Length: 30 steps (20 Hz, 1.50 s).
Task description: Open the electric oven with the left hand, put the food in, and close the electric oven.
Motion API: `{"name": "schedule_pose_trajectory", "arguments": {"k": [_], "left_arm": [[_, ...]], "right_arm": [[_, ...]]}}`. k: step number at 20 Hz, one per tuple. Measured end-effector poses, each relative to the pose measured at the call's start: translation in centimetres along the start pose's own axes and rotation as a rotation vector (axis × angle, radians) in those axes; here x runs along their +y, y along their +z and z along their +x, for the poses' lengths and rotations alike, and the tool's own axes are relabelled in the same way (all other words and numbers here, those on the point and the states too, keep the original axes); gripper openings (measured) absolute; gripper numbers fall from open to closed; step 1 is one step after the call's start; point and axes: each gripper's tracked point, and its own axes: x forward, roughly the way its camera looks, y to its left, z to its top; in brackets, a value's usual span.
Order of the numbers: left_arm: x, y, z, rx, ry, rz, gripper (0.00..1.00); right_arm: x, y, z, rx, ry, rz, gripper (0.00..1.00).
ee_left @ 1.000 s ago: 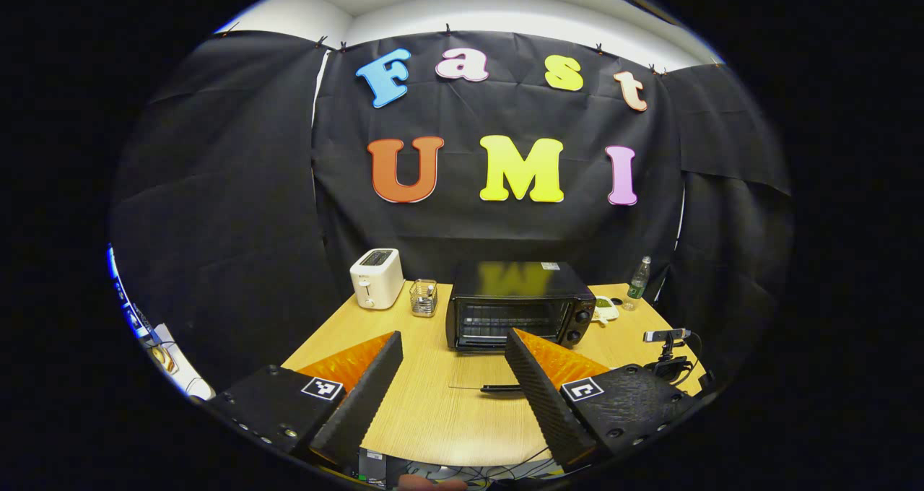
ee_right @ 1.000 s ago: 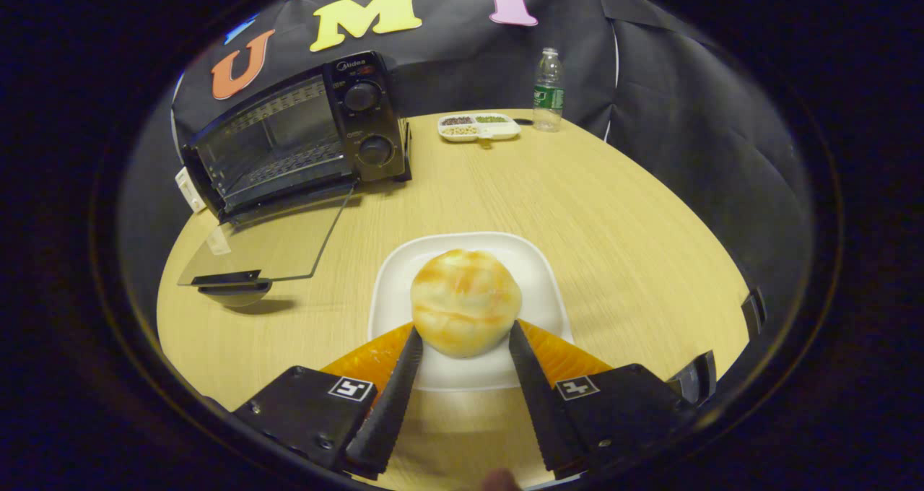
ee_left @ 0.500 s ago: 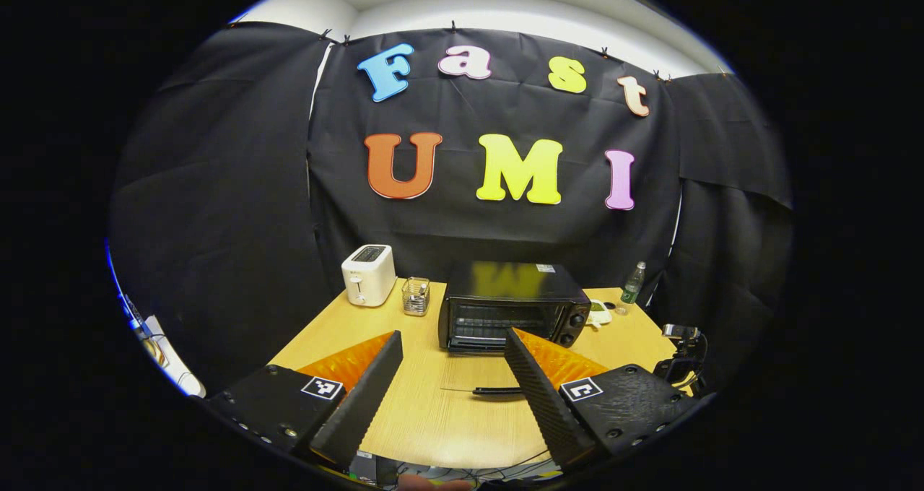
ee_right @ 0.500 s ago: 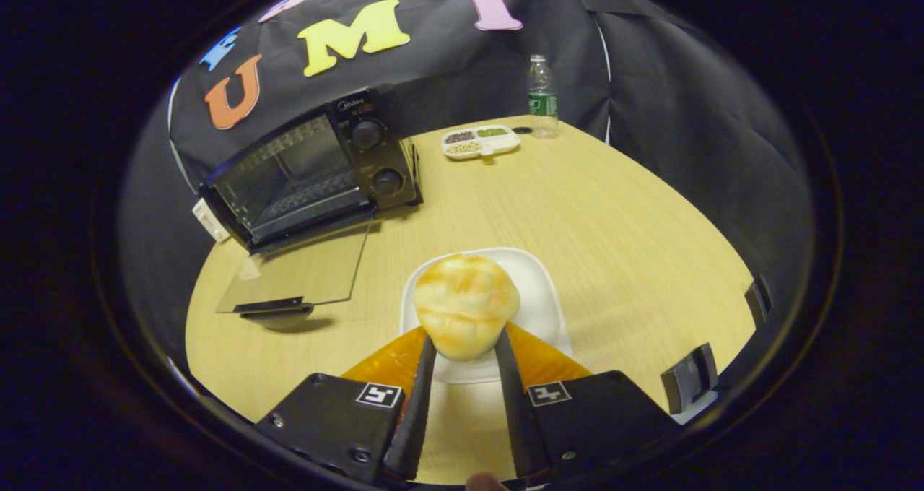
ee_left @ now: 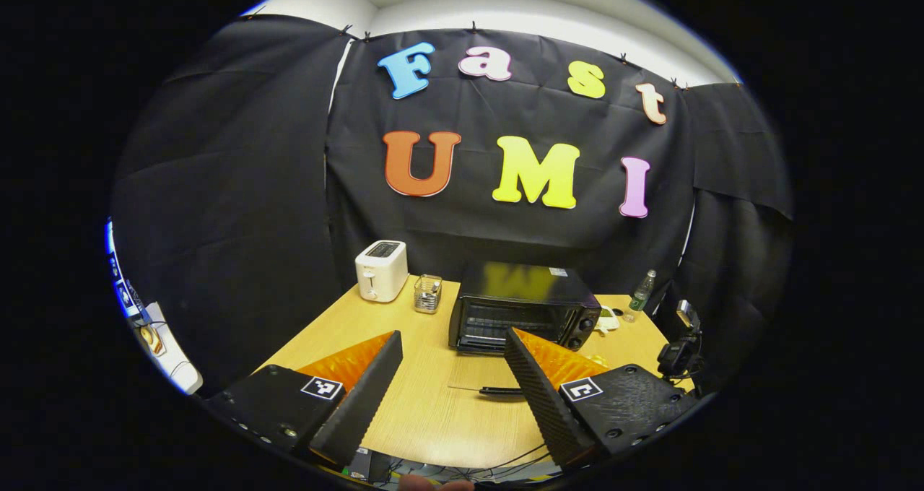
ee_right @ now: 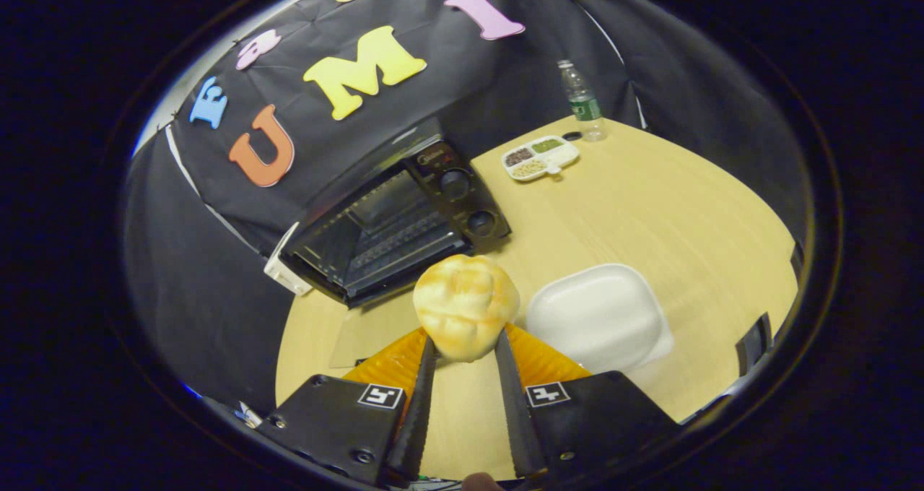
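The black electric oven (ee_left: 523,307) (ee_right: 393,220) stands at the back of the round wooden table, its glass door (ee_left: 480,375) folded down flat onto the tabletop. My left gripper (ee_left: 451,350) hangs open well back from the table's near edge, with nothing between its fingers. My right gripper (ee_right: 462,346) is shut on a golden bread bun (ee_right: 465,316), squeezed at its base and lifted off the white plate (ee_right: 595,318). The bun hovers above the table in front of the oven's open mouth. The plate now lies bare to the right of the bun.
A white toaster (ee_left: 381,270) and a small wire holder (ee_left: 427,294) stand left of the oven. A divided snack tray (ee_right: 541,157) and a water bottle (ee_right: 580,101) sit at the back right. A small camera on a stand (ee_left: 678,350) is at the table's right edge.
The right gripper closed on the bun, lifted it off the plate and carried it left toward the oven. The left gripper drew back a little, still open.
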Motion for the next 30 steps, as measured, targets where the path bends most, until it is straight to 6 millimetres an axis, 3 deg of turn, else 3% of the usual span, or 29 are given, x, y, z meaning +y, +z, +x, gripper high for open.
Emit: {"name": "schedule_pose_trajectory", "arguments": {"k": [3,7,14,18,24,26,30], "left_arm": [[1.5,-0.2,-1.0,0.008,0.047,0.003,0.94],[3.2,-0.1,-2.6,0.007,0.107,0.004,0.94],[7.2,-0.6,-5.4,0.026,0.239,0.001,0.94],[9.1,-1.0,-6.3,0.032,0.301,-0.026,0.94],[9.4,-1.1,-6.2,0.044,0.305,-0.014,0.94],[9.3,-1.2,-6.1,0.052,0.291,-0.002,0.94],[9.0,-1.4,-5.6,0.056,0.261,0.002,0.94]], "right_arm": [[3.7,0.8,3.6,-0.015,0.060,0.020,0.47],[6.7,1.4,9.2,-0.018,0.081,0.117,0.46],[7.6,4.1,16.8,-0.079,0.014,0.238,0.47],[8.3,6.0,19.4,-0.135,-0.012,0.230,0.46],[8.7,7.4,22.1,-0.189,-0.035,0.106,0.51],[8.7,7.0,22.7,-0.184,-0.040,0.095,0.60],[9.7,7.4,22.1,-0.208,-0.035,0.038,0.86]]}}
